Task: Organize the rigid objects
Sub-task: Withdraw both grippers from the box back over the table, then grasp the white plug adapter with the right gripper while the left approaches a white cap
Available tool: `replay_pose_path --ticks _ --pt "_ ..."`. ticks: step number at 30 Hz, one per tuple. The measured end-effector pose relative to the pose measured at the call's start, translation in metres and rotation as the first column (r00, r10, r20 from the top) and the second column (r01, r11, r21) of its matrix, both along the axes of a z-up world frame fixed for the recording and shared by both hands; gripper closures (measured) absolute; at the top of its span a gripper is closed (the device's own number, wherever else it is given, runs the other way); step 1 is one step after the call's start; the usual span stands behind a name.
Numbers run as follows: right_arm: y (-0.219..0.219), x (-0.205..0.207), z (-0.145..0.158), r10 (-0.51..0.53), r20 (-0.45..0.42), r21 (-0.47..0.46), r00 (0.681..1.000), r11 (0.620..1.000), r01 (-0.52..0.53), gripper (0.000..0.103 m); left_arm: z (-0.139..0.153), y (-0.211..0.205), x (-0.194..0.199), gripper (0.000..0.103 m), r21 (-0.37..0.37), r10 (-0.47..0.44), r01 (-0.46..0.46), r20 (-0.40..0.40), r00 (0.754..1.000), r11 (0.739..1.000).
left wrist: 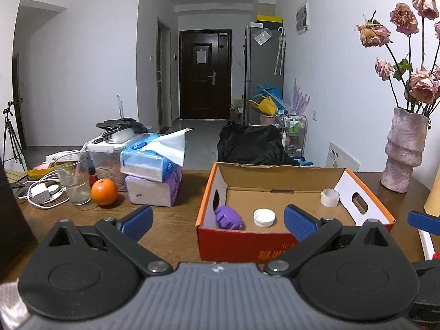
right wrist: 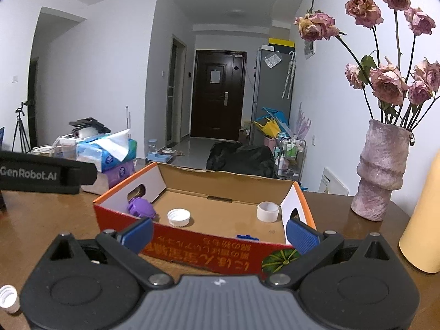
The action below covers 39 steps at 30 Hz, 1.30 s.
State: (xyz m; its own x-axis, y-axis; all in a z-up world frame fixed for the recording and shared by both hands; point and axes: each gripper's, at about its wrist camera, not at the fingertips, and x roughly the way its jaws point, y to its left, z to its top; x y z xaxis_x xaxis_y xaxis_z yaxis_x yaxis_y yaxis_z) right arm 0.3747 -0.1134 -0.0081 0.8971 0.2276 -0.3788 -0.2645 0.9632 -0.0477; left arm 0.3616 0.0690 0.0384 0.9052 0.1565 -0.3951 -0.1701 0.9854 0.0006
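The left tool (left wrist: pixel 218 218) was held level with its blue-padded fingers (left wrist: pixel 299 221) spread wide and nothing between them. The right tool (right wrist: pixel 220 232) was posed the same way, its fingers (right wrist: pixel 301 235) wide apart and empty. The left tool's black body (right wrist: pixel 46 174) showed at the left edge of the right wrist view.

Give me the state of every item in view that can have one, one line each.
left gripper: open, empty.
right gripper: open, empty.
cardboard box: open-topped, upright on the table.
purple gear: lying in the box.
white cap: in the box, open side up.
tape roll: in the box, near its right wall.
glass: upright, straw inside.
tissue pack: open, sheet sticking out.
front door: closed.
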Motion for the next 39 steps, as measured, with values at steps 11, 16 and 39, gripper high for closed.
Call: replay_pose_path --ticks 11,16,39 --pt "0.003 -0.037 -0.002 0.03 -0.01 0.008 0.999 1.0 -0.03 0.0 -0.002 0.006 -0.047 0.0 0.025 0.006 -0.006 0.0 1.0 1.0" --pt "0.009 -0.053 -0.007 0.056 -0.02 0.013 0.998 0.998 -0.056 0.0 -0.008 0.011 -0.068 0.0 0.016 0.011 -0.011 -0.011 1.0 1.0" --pt "0.037 -0.102 -0.031 0.107 -0.086 0.004 0.991 0.994 -0.107 0.0 -0.051 0.045 -0.117 0.0 -0.007 0.044 -0.045 -0.089 0.995 0.999"
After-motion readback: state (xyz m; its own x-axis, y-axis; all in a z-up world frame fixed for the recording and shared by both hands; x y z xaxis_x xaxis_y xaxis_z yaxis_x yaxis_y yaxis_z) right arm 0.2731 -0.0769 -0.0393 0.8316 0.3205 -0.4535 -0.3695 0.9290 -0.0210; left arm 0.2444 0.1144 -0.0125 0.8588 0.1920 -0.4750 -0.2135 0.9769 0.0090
